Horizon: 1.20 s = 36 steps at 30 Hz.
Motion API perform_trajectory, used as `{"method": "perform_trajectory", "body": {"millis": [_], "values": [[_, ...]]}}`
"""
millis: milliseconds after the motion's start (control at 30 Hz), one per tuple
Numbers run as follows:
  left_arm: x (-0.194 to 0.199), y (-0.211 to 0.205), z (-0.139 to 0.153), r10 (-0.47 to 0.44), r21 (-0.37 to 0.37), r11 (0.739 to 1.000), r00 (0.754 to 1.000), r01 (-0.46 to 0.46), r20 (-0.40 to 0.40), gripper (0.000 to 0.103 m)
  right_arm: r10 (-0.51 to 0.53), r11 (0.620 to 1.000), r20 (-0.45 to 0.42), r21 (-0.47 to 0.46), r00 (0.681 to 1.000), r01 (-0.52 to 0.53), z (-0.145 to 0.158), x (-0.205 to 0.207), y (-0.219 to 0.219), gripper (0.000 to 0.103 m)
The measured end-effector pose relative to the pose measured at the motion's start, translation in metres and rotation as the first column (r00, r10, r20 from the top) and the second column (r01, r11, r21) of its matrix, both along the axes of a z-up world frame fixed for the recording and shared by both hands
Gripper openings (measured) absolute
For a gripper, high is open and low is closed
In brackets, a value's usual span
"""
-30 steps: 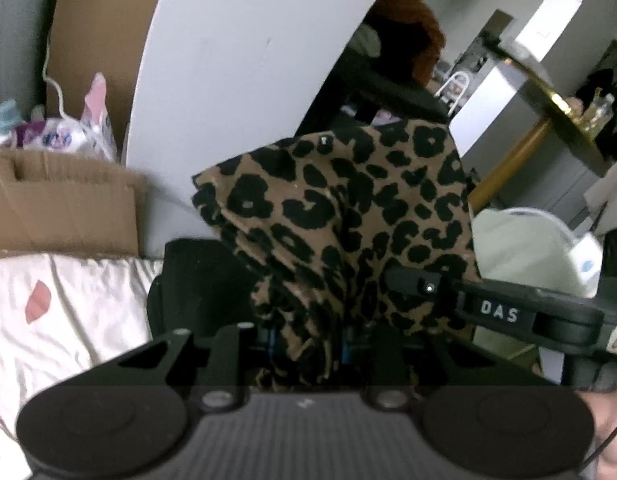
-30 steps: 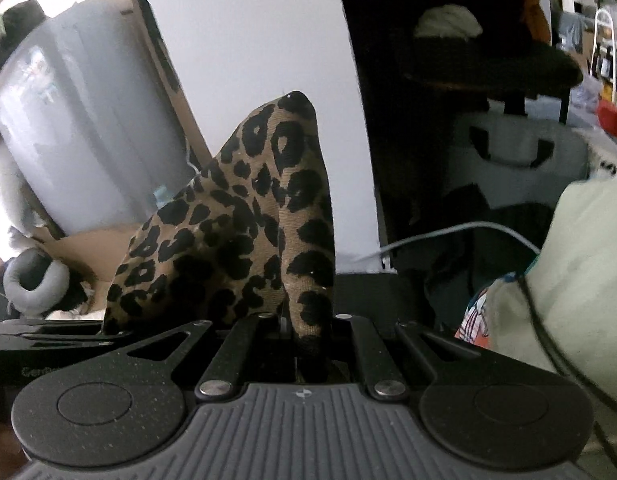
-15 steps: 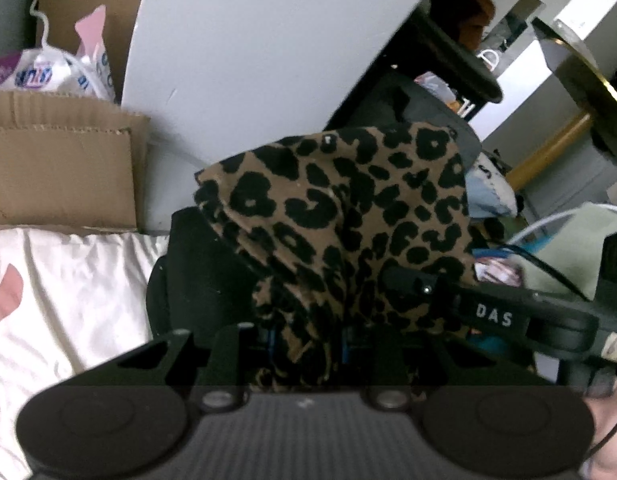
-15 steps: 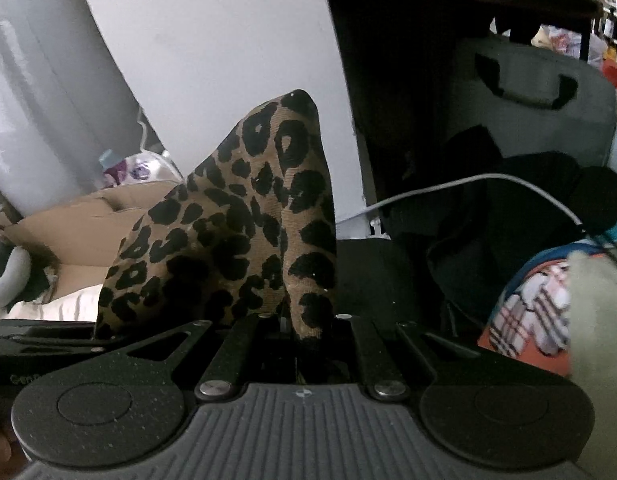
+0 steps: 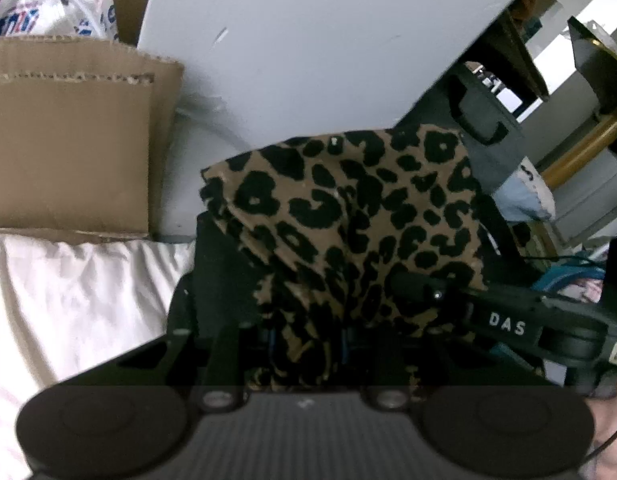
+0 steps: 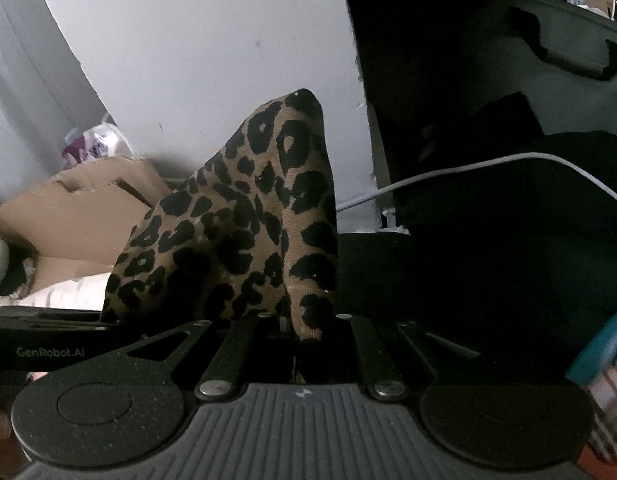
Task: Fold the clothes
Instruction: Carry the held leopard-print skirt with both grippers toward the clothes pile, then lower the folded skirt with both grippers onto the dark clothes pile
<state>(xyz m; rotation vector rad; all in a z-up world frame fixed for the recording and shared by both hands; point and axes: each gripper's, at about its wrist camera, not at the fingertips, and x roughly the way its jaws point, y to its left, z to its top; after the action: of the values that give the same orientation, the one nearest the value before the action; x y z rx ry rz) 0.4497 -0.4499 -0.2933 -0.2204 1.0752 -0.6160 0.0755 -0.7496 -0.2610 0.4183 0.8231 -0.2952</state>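
A leopard-print garment (image 5: pixel 348 220) is bunched up and held in the air by both grippers. My left gripper (image 5: pixel 306 340) is shut on a thick fold of it. My right gripper (image 6: pixel 304 332) is shut on another edge of the leopard-print garment (image 6: pixel 248 232), which rises to a point above the jaws. The right gripper's body (image 5: pixel 508 320) shows close beside the cloth in the left wrist view. The left gripper's body (image 6: pixel 48 340) shows at the lower left of the right wrist view. The fingertips of both are hidden by cloth.
A white crumpled sheet (image 5: pixel 68 300) lies at lower left. A cardboard box (image 5: pixel 68 148) and a white curved panel (image 5: pixel 308 40) stand behind. Dark bags (image 6: pixel 508 200) with a grey cable (image 6: pixel 488 164) fill the right. A gold pole (image 5: pixel 580 148) is at far right.
Both grippers have lowered with the garment still held. The background has slid upward in both views and the sheet and box now look nearer.
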Motion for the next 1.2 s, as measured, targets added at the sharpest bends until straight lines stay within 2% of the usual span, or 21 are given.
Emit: {"method": "perform_trajectory", "body": {"millis": [333, 433, 500, 600, 700, 800, 900, 967, 1067, 1200], "values": [[0.024, -0.006, -0.037, -0.004, 0.016, 1.000, 1.000, 0.004, -0.009, 0.029, 0.036, 0.999, -0.038, -0.017, 0.999, -0.036, -0.041, 0.027, -0.014, 0.006], [0.030, -0.008, -0.047, 0.009, 0.036, 0.999, 1.000, -0.008, -0.019, 0.036, 0.027, 0.999, -0.046, -0.039, 0.999, -0.029, -0.051, 0.033, -0.018, 0.007], [0.032, -0.001, -0.053, 0.023, 0.024, 0.999, 0.999, -0.022, -0.032, 0.036, 0.018, 0.998, -0.043, -0.063, 0.999, -0.020, -0.056, 0.035, -0.021, 0.015], [0.031, 0.010, -0.056, 0.041, 0.011, 0.999, 0.998, -0.041, -0.049, 0.042, -0.024, 0.996, 0.009, -0.087, 1.000, 0.025, -0.057, 0.029, -0.022, 0.019], [0.028, 0.021, -0.048, 0.063, 0.031, 0.998, 0.997, -0.061, -0.047, 0.045, -0.067, 0.990, 0.087, -0.121, 0.994, 0.077, -0.053, 0.016, -0.014, 0.019], [0.020, 0.031, -0.032, 0.052, 0.035, 0.998, 0.999, -0.052, -0.001, 0.044, -0.094, 0.982, 0.134, -0.149, 0.986, 0.114, -0.048, -0.001, -0.007, 0.019], [0.012, 0.035, -0.010, 0.026, 0.036, 0.999, 0.999, -0.027, 0.048, 0.035, -0.109, 0.978, 0.164, -0.158, 0.981, 0.135, -0.045, -0.014, 0.002, 0.019], [0.007, 0.035, 0.003, 0.013, 0.039, 0.999, 0.997, -0.016, 0.080, 0.028, -0.112, 0.977, 0.169, -0.159, 0.979, 0.139, -0.045, -0.015, 0.007, 0.019], [0.000, 0.028, 0.016, -0.019, 0.041, 0.999, 0.991, 0.014, 0.134, 0.022, -0.117, 0.975, 0.167, -0.169, 0.979, 0.146, -0.044, -0.020, 0.013, 0.019], [-0.004, 0.011, 0.020, -0.078, 0.048, 0.996, 0.984, 0.071, 0.161, 0.022, -0.129, 0.980, 0.148, -0.133, 0.981, 0.149, -0.048, -0.027, 0.016, 0.019]]}}
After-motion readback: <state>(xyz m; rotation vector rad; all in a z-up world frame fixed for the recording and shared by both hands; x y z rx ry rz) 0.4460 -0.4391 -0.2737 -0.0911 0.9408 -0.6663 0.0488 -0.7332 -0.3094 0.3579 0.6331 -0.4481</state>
